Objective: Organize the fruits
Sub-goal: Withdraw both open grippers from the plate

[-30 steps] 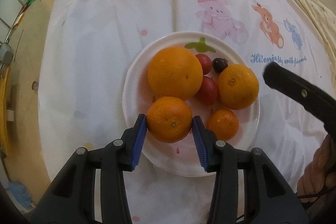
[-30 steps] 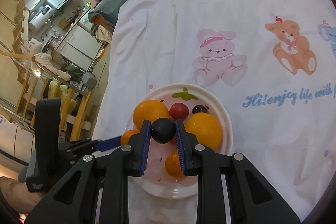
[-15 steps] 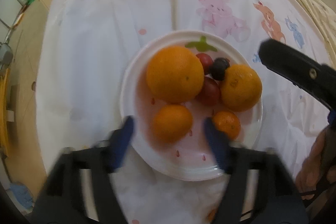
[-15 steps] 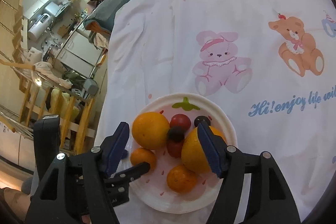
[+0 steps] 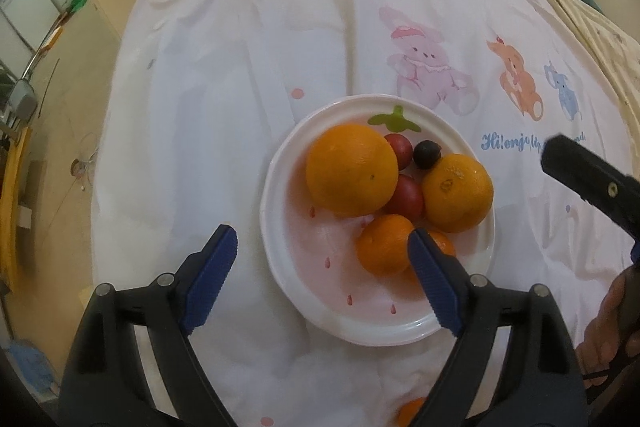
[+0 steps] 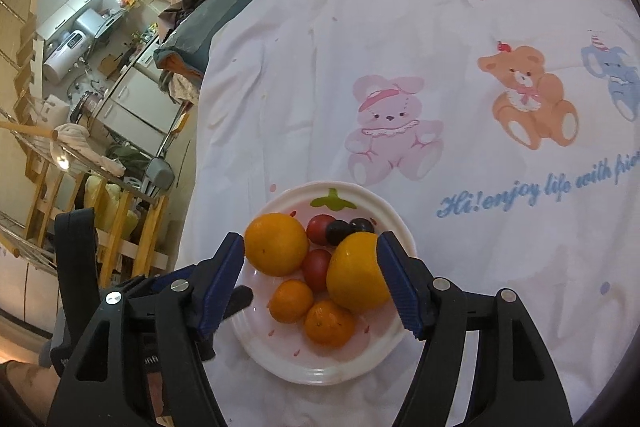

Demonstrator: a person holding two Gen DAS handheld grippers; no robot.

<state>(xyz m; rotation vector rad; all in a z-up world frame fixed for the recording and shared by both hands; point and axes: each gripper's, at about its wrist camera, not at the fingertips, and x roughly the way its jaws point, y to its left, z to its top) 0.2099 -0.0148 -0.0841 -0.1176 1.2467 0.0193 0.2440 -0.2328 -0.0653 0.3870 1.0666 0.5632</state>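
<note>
Fruit: all piled on the white plate (image 5: 267,223); in the left wrist view the big orange (image 5: 348,169) sits at 10 o'clock, the medium orange (image 5: 458,193) at 3, and two small mandarins (image 5: 382,247) touch each other at 5
Small fruit: red ones (image 5: 406,197) at the centre and at 12, and dark grapes (image 6: 338,231) at 1, wedged between the two oranges
Plate: it rests on the cartoon-print cloth (image 5: 240,87), its green leaf mark at 12
Left gripper (image 5: 320,233): your jaws have just been opening and stand wide apart at 6 o'clock of the plate; the pads press on nothing, though one finger overlaps the far mandarin in view
Right gripper (image 6: 310,239): its jaws have also just been opening; fruit shows between the fingers, but nothing is clamped
Step in hand: likely the release and pull-back after setting fruit down
Do it well: lift both grippers straight up and clear before swinging away, since the round fruit leans together and a nudge to the medium orange could roll the grapes off the rim
Count: two oranges, two mandarins, two red fruits, two grapes in the right wrist view, one plate
Unsure: an orange patch at 6 o'clock below the plate, mostly hidden, may be one more fruit
</note>
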